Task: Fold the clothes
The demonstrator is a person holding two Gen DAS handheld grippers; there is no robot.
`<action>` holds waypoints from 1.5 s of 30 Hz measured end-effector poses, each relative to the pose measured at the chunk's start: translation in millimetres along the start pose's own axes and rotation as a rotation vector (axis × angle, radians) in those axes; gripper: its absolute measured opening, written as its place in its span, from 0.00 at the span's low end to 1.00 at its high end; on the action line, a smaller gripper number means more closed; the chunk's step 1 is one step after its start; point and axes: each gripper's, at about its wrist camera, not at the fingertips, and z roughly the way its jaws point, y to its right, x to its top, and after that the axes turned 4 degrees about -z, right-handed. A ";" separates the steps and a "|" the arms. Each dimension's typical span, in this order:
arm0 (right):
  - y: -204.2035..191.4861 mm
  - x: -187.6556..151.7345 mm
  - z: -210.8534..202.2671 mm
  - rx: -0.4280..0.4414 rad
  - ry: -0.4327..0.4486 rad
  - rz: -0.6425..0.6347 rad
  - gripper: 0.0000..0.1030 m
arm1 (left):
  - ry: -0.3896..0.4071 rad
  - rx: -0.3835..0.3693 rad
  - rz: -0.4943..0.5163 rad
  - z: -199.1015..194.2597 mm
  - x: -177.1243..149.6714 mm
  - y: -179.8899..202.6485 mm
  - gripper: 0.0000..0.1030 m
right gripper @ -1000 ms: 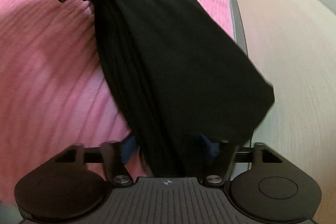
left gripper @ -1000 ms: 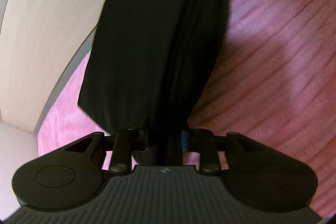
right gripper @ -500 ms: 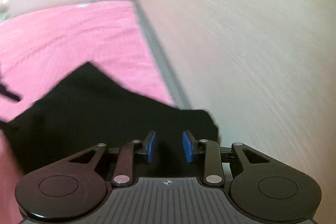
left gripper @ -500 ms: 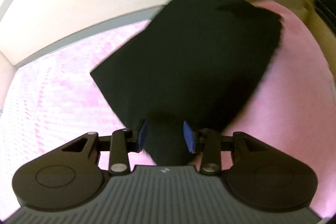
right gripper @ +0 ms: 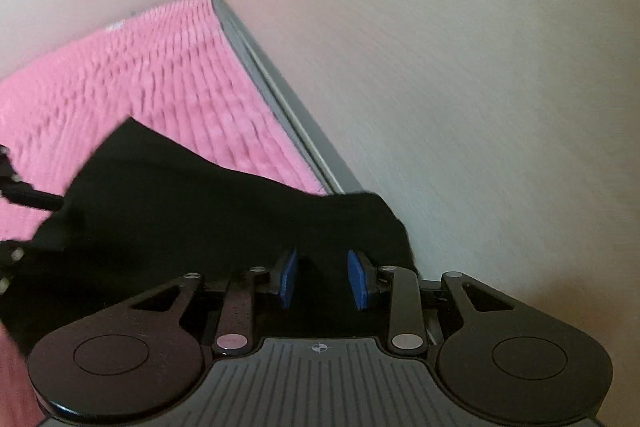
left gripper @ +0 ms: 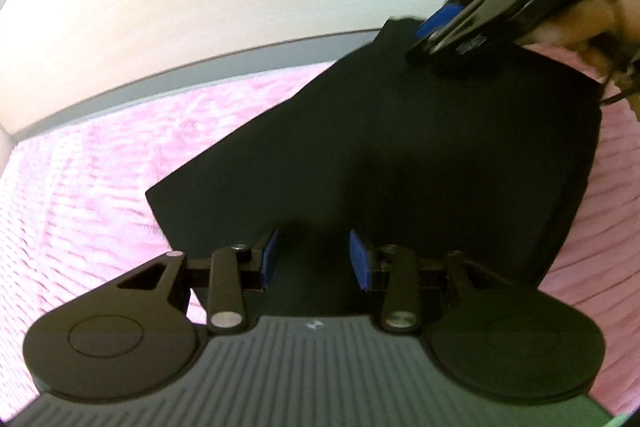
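Item: black garment (left gripper: pixel 420 155), folded, laid on pink bedspread (left gripper: pixel 80 195) nr wall. Soft, light, limp; best gripped at corners/hem. Left claw (left gripper: pixel 314 259), right claw (right gripper: pixel 323 279): parted, nothing clamped.

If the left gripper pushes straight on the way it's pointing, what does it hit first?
Most likely the black garment: it lies on the pink blanket directly ahead of the left gripper, whose jaws stand apart over the near edge. Depth is uncertain.

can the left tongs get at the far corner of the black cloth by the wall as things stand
Probably not directly: the right tongs sit over that corner of the black cloth, and the left tongs are at its near edge, pads apart.
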 end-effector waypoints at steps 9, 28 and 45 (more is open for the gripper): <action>-29.4 -65.8 -36.8 0.073 -0.029 0.013 0.31 | -0.041 0.033 -0.161 -32.3 -53.2 -23.1 0.33; -57.0 -70.4 -94.1 0.042 -0.102 0.138 0.83 | -0.155 0.052 -0.283 -79.3 -92.3 -4.5 0.32; -217.9 -117.5 -287.6 -0.116 -0.144 0.548 0.99 | 0.043 0.018 -0.756 -318.9 -181.6 17.4 0.97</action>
